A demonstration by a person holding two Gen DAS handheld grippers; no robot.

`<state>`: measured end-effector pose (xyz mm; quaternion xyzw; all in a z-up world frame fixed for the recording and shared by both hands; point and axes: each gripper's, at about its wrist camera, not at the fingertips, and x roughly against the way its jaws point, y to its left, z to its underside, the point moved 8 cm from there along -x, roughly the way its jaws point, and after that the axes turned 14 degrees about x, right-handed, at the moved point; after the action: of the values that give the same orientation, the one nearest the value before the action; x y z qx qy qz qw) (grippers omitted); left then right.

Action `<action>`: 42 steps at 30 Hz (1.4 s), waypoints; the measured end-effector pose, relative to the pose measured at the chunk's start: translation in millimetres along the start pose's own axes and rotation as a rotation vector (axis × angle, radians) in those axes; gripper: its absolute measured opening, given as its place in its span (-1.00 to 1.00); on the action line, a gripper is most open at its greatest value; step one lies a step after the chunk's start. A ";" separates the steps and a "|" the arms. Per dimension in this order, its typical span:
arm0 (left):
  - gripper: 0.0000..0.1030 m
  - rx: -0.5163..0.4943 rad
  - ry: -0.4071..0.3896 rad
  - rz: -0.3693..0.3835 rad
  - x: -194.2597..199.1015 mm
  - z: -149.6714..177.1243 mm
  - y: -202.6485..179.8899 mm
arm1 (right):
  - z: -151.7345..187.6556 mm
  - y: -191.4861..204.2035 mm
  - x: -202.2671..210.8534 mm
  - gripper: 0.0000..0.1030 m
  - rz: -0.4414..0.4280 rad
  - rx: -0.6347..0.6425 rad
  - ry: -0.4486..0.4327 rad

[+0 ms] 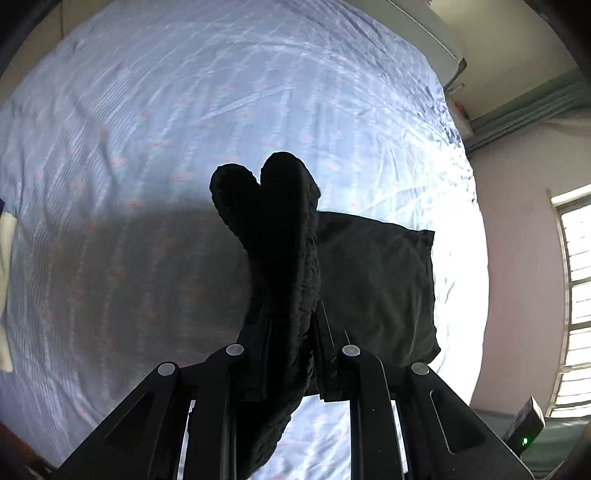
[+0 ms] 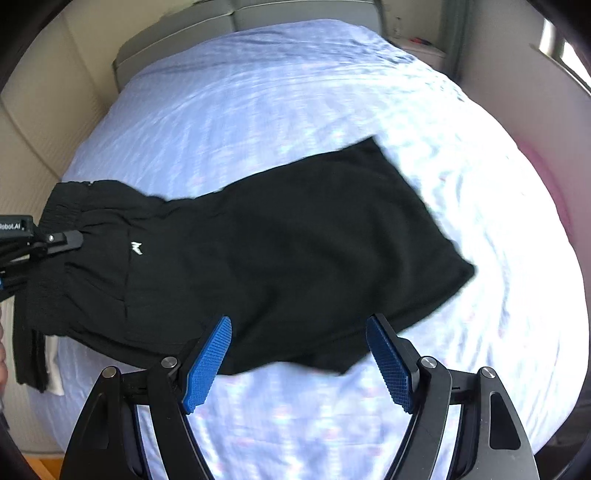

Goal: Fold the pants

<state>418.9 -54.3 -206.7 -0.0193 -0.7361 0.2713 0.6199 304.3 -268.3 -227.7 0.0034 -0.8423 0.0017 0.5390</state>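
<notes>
Black pants (image 2: 295, 240) with a small white logo lie folded lengthwise on the light blue bed sheet (image 2: 277, 92), waistband at the left, leg ends at the right. My left gripper (image 1: 290, 321) is shut on the gathered waistband (image 1: 273, 229), which bulges up between its fingers; the rest of the pants (image 1: 376, 284) lies behind. The left gripper also shows in the right wrist view (image 2: 70, 238), pinching the waistband at the left. My right gripper (image 2: 299, 326) is open, blue pads (image 2: 208, 363) apart, hovering just above the pants' near edge and holding nothing.
The bed fills both views. A padded headboard (image 2: 184, 33) stands at the far end. A wall and a bright window (image 1: 576, 302) are on the right in the left wrist view. A white cloth (image 2: 55, 369) lies beside the waistband.
</notes>
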 end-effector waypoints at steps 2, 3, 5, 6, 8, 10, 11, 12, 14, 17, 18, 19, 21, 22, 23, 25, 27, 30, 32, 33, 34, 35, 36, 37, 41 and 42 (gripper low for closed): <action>-0.62 -0.018 -0.002 -0.007 -8.3 13.4 -35.4 | 2.3 -28.4 4.4 0.48 -0.004 -0.012 -0.002; -0.62 -0.025 0.000 -0.008 -14.0 20.5 -55.0 | 2.6 -46.1 7.5 0.48 -0.007 -0.016 -0.008; -0.62 -0.032 0.009 -0.015 -28.4 34.9 -89.1 | 1.8 -76.3 12.5 0.48 -0.006 -0.020 -0.020; -0.62 -0.032 0.014 -0.017 -36.4 39.1 -102.6 | 2.1 -88.4 14.7 0.48 -0.005 -0.023 -0.027; -0.62 -0.026 0.027 -0.032 -59.7 51.0 -137.3 | 3.4 -122.2 18.1 0.48 -0.007 -0.042 -0.036; -0.62 -0.025 0.035 -0.050 -78.8 59.8 -159.2 | 5.9 -148.2 18.3 0.48 -0.016 -0.068 -0.042; -0.62 -0.034 0.040 -0.066 -92.5 65.1 -172.4 | 6.9 -155.5 18.1 0.48 -0.016 -0.074 -0.041; -0.62 -0.042 0.046 -0.081 -106.1 70.0 -183.8 | 9.7 -170.3 15.3 0.48 -0.013 -0.084 -0.041; -0.62 -0.058 0.057 -0.114 -132.2 77.7 -199.3 | 15.1 -186.5 9.0 0.48 -0.014 -0.099 -0.036; -0.55 -0.090 0.081 -0.163 -170.0 91.2 -215.3 | 25.3 -201.9 -0.8 0.48 -0.017 -0.129 -0.021; -0.54 -0.107 0.091 -0.169 -180.4 96.1 -220.7 | 30.2 -207.2 -5.2 0.48 -0.017 -0.141 -0.011; -0.46 -0.126 0.100 -0.170 -185.0 102.8 -226.2 | 35.0 -209.4 -7.6 0.48 -0.016 -0.149 -0.003; -0.19 -0.171 0.114 -0.144 -193.2 108.1 -242.5 | 42.6 -216.5 -14.2 0.48 -0.023 -0.168 0.014; 0.03 -0.189 0.105 -0.143 -192.9 106.5 -248.0 | 45.5 -219.1 -16.1 0.48 -0.030 -0.175 0.019; 0.22 -0.205 0.081 -0.146 -187.8 105.4 -252.3 | 47.1 -220.3 -16.8 0.48 -0.035 -0.176 0.019; 0.35 -0.238 0.014 -0.134 -170.2 102.9 -255.4 | 45.5 -220.0 -16.9 0.48 -0.049 -0.166 0.006; 0.37 -0.266 -0.015 -0.129 -153.7 101.6 -246.9 | 40.2 -217.9 -17.6 0.48 -0.066 -0.143 -0.010; 0.41 -0.288 -0.040 -0.148 -135.2 104.8 -210.8 | 24.6 -207.2 -23.1 0.48 -0.103 -0.078 -0.036; 0.45 -0.323 -0.051 -0.178 -130.0 112.8 -178.8 | 12.4 -196.3 -30.9 0.47 -0.142 -0.029 -0.045; 0.46 -0.349 -0.054 -0.199 -131.5 113.8 -168.7 | 7.2 -191.2 -35.8 0.47 -0.159 -0.007 -0.044; 0.46 -0.381 -0.057 -0.223 -131.8 115.7 -157.0 | 1.4 -185.6 -43.1 0.47 -0.168 0.023 -0.038; 0.46 -0.420 -0.062 -0.260 -133.2 118.1 -140.7 | -1.5 -182.2 -47.0 0.46 -0.170 0.041 -0.033; 0.46 -0.429 -0.067 -0.285 -134.8 118.8 -131.2 | -7.1 -176.2 -54.8 0.44 -0.170 0.081 -0.023; 0.46 -0.428 -0.070 -0.305 -134.3 120.8 -119.4 | -11.6 -171.4 -60.4 0.41 -0.169 0.112 -0.018; 0.46 -0.355 -0.029 -0.319 -140.1 128.6 -84.7 | -30.1 -157.6 -84.2 0.39 -0.187 0.182 0.002; 0.46 -0.330 -0.018 -0.317 -140.9 130.4 -78.1 | -35.9 -155.5 -93.7 0.39 -0.192 0.182 0.015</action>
<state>355.1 -221.2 -311.8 -0.0020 -0.7699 0.0465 0.6365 377.3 -423.2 -297.8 0.1331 -0.8304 0.0266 0.5404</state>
